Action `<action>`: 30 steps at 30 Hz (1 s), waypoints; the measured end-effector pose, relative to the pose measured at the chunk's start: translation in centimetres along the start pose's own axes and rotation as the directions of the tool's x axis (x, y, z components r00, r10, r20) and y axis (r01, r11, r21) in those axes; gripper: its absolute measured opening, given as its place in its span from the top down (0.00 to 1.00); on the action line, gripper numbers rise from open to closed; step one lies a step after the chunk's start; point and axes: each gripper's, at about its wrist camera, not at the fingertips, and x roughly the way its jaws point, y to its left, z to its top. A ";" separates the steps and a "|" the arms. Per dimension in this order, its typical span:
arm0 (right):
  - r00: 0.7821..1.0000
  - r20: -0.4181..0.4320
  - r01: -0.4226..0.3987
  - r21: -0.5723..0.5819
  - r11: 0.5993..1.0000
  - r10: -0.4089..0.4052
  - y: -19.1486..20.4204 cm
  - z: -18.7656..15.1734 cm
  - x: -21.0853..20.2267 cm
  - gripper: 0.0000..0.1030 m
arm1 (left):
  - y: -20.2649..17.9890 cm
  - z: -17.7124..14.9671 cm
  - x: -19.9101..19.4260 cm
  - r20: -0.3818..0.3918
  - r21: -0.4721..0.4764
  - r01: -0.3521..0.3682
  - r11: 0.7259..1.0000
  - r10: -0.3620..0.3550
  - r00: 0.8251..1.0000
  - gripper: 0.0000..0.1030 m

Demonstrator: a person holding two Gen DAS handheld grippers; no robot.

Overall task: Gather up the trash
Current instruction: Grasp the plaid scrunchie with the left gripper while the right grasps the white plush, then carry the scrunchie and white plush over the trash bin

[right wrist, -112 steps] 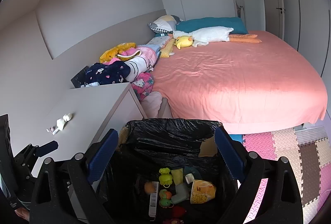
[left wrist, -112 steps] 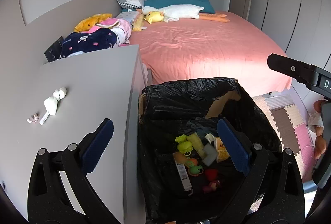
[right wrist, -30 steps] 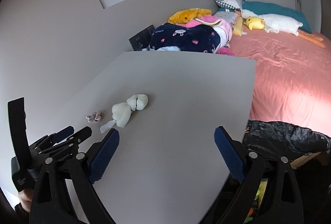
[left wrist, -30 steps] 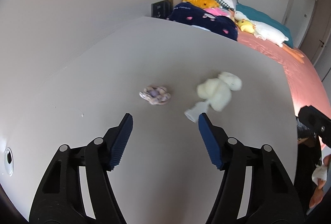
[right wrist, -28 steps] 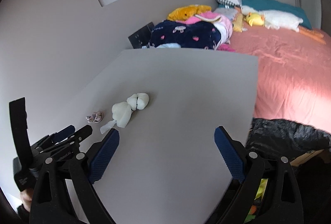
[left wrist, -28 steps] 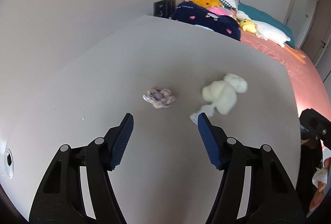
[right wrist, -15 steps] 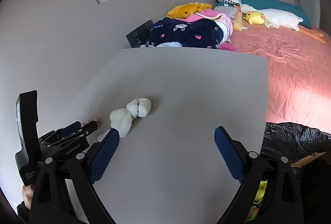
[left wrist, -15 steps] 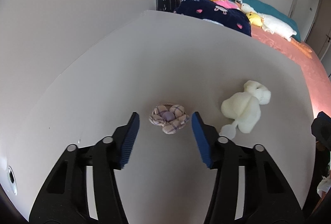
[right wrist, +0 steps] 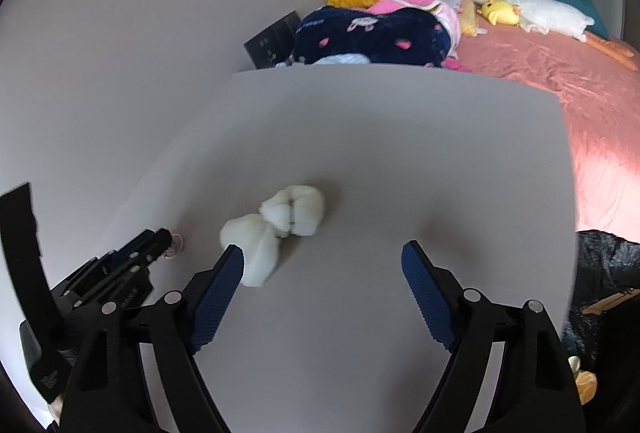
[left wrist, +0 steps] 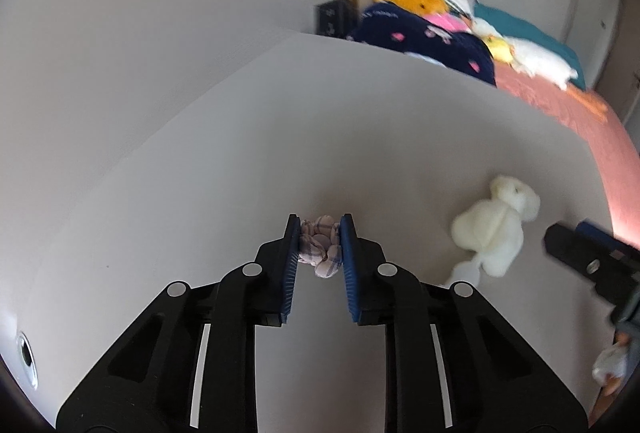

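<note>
My left gripper (left wrist: 320, 229) is shut on a small crumpled plaid scrap (left wrist: 319, 248) lying on the grey tabletop (left wrist: 360, 137). The scrap sits squeezed between the blue pads. A white fluffy wad (left wrist: 492, 229) lies to its right; it also shows in the right wrist view (right wrist: 276, 229). My right gripper (right wrist: 322, 265) is open and empty, low over the table, its left finger (right wrist: 218, 285) beside the white wad. The left gripper (right wrist: 160, 239) shows at the lower left of the right wrist view. The black-bagged bin (right wrist: 604, 273) stands off the table's right edge.
A wall (left wrist: 140, 53) runs along the table's left side. A bed with a pink sheet (right wrist: 580, 85), pillows and plush toys lies beyond the table. A dark wall panel (right wrist: 272, 41) sits by the table's far corner. A small round hole (left wrist: 25, 357) is in the table near me.
My left gripper moved forward over the plaid scrap and closed on it. My right gripper moved in closer to the white wad.
</note>
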 end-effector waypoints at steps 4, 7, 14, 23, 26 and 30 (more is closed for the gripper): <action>1.000 -0.022 0.005 -0.015 1.000 -0.005 1.5 0.1 1.5 0.29 | 1.9 0.5 -0.8 0.024 -0.050 -0.012 0.999 0.013 1.000 0.81; 1.000 -0.019 0.001 -0.007 1.000 -0.001 2.1 0.3 2.1 0.29 | 2.8 0.8 -1.4 0.038 -0.070 -0.016 0.997 0.019 0.999 0.81; 0.999 -0.018 0.035 -0.031 0.999 -0.035 4.5 0.9 3.8 0.32 | 4.4 1.2 -2.5 0.065 -0.112 -0.018 0.994 0.025 0.998 0.81; 0.998 0.027 0.058 -0.129 0.990 -0.055 5.9 0.1 3.5 0.53 | 6.0 1.2 -3.1 0.069 -0.166 -0.001 0.986 0.013 0.998 0.81; 0.997 0.059 0.062 -0.154 0.986 -0.053 5.9 -0.3 2.3 0.54 | 5.7 1.1 -3.3 0.073 -0.158 0.002 0.987 0.010 0.997 0.81; 0.997 0.068 0.048 -0.147 0.988 -0.038 5.3 -0.2 1.0 0.54 | 5.4 1.2 -3.7 0.081 -0.147 0.007 0.989 0.005 0.997 0.81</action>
